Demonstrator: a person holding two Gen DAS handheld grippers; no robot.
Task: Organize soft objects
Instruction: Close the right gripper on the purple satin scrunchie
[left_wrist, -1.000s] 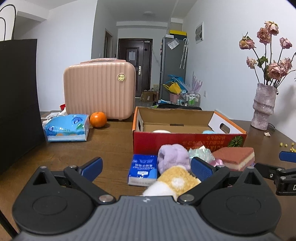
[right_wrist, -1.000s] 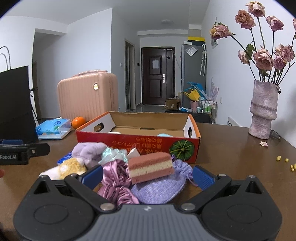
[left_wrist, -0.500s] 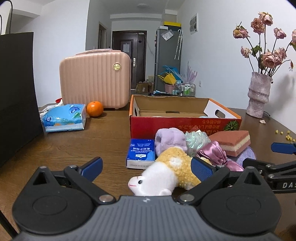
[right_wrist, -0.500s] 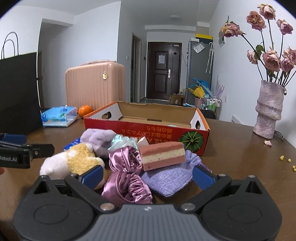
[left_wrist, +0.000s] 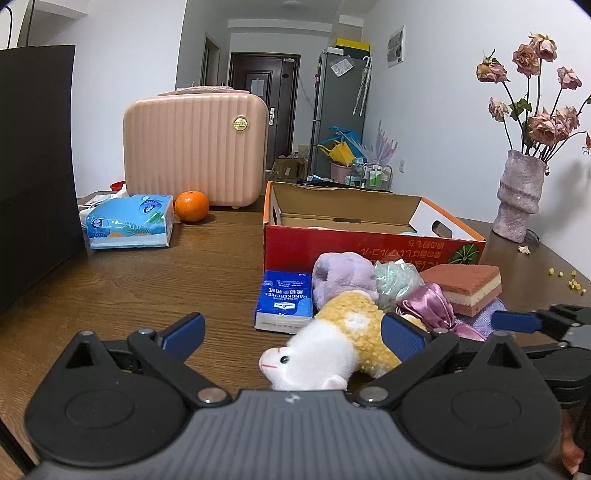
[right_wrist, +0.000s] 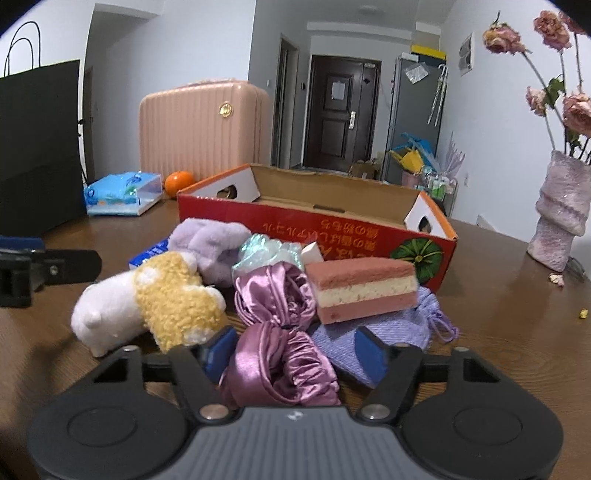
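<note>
Right gripper (right_wrist: 293, 352) is closing in on the purple satin scrunchie (right_wrist: 275, 328) — jaws have just been narrowing, the bunched fabric is sitting between the blue pads, but I can't tell whether both pads are pressing on it yet. Left gripper (left_wrist: 291, 328) is hanging spread wide over the plush toy (left_wrist: 336, 341), white head between its fingers, nothing clamped.

The scrunchie is lying at the front of the pile on the wooden table (right_wrist: 498, 317), just in front of the red cardboard box (right_wrist: 317, 225). It's touching the plush on one side and the lilac knit pouch (right_wrist: 388, 332) on the other; the pink layered sponge (right_wrist: 364, 288) is resting partly on that pouch, just behind.

Handling judgement:
- Very light, fully compliant — it's going to squash a long way before the pads are biting.
- Satin is looking slick; a shallow pinch on one outer fold is likely slipping off.
- Best hold is across the thick gathered middle, where the folds are stacking up.
- Not fragile, so squeezing hard is costing nothing.

Risk: the right-hand pad is sitting right over the pouch edge, so it may be catching that fabric too, dragging pouch and sponge along on the lift.
</note>
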